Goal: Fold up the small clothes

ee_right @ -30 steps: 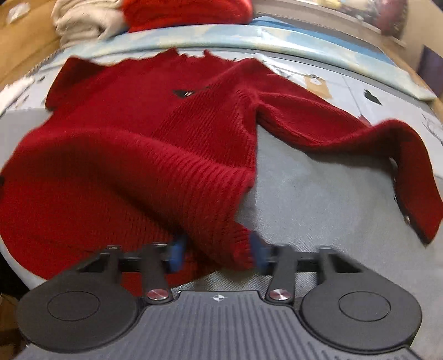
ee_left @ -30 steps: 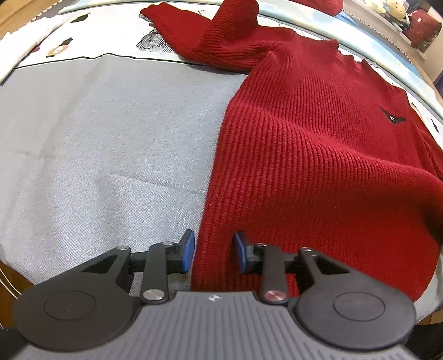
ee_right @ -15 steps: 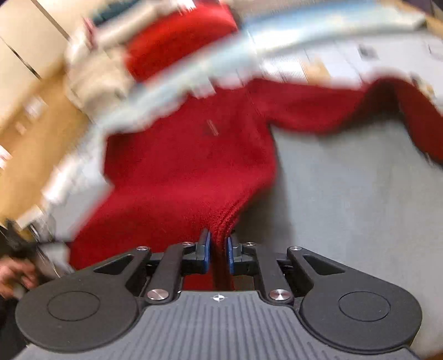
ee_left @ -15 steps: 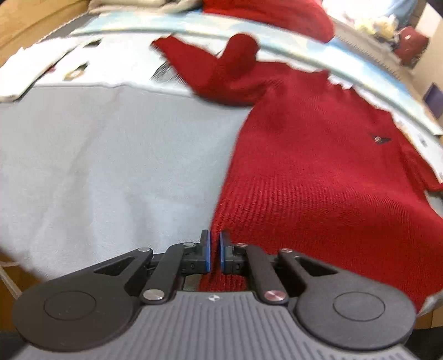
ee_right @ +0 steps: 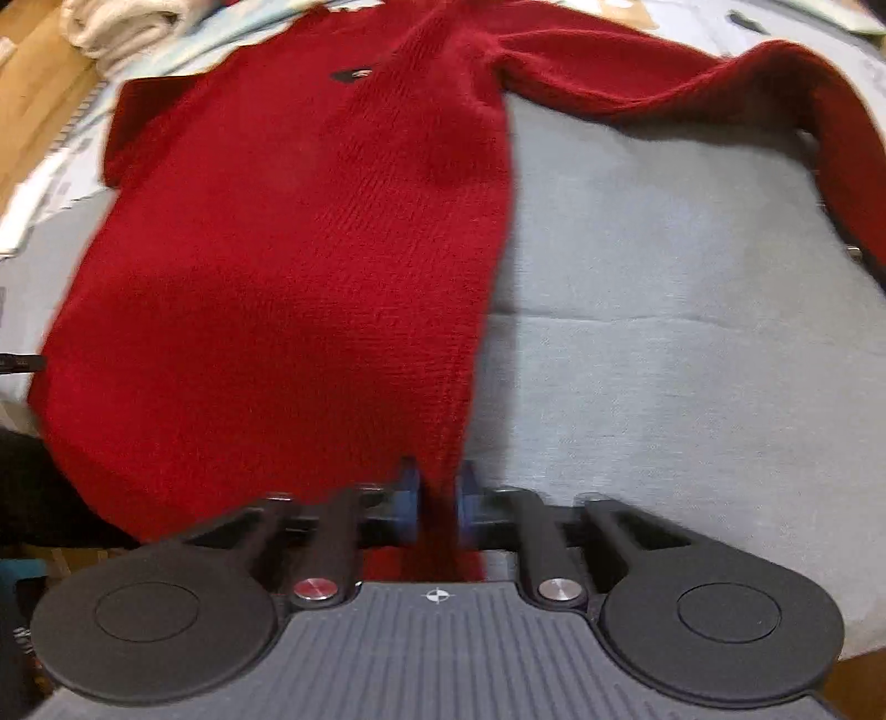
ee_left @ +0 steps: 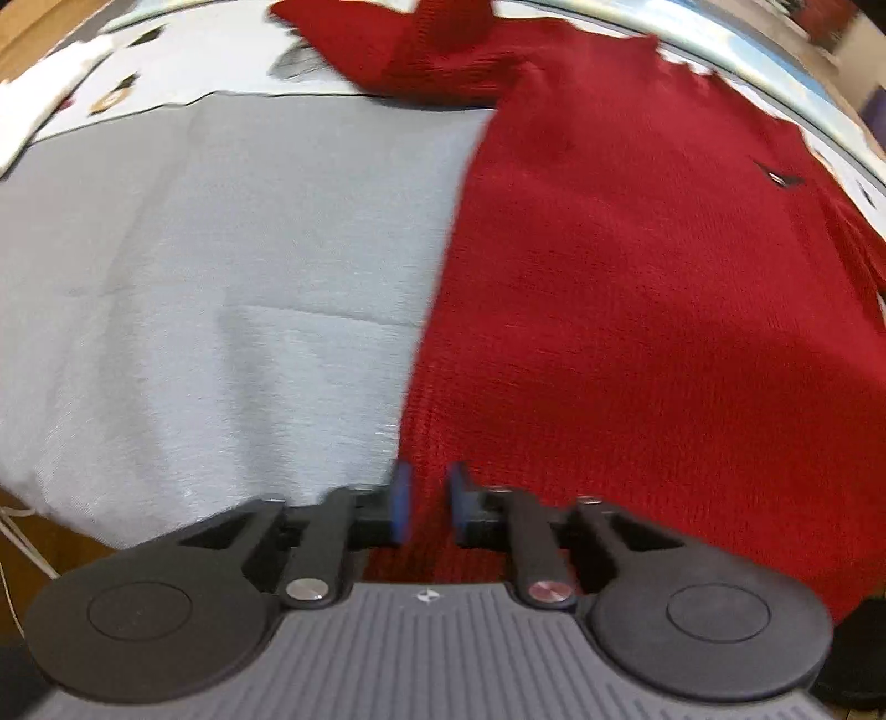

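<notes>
A red knit sweater (ee_left: 637,288) lies front up on a grey cloth (ee_left: 221,277), with a small dark logo (ee_left: 783,178) on its chest. My left gripper (ee_left: 427,501) holds the bottom hem at the sweater's left corner. Its jaws are opening slightly, with the knit still between the blue pads (ee_left: 400,498). In the right wrist view the sweater (ee_right: 288,249) stretches away from my right gripper (ee_right: 437,498), which is shut on the hem's right corner. One sleeve (ee_right: 720,83) trails off to the right and the other sleeve (ee_left: 421,50) lies bunched at the far left.
The grey cloth (ee_right: 692,332) covers the near part of the table. A patterned white sheet (ee_left: 138,83) lies beyond it. Folded pale clothes (ee_right: 122,27) sit at the far left in the right wrist view. The table's near edge runs just under both grippers.
Both grippers have shut on the sweater's bottom hem, one at each corner. The hem has been pulled taut toward the near edge, and the body now lies flatter and straighter.
</notes>
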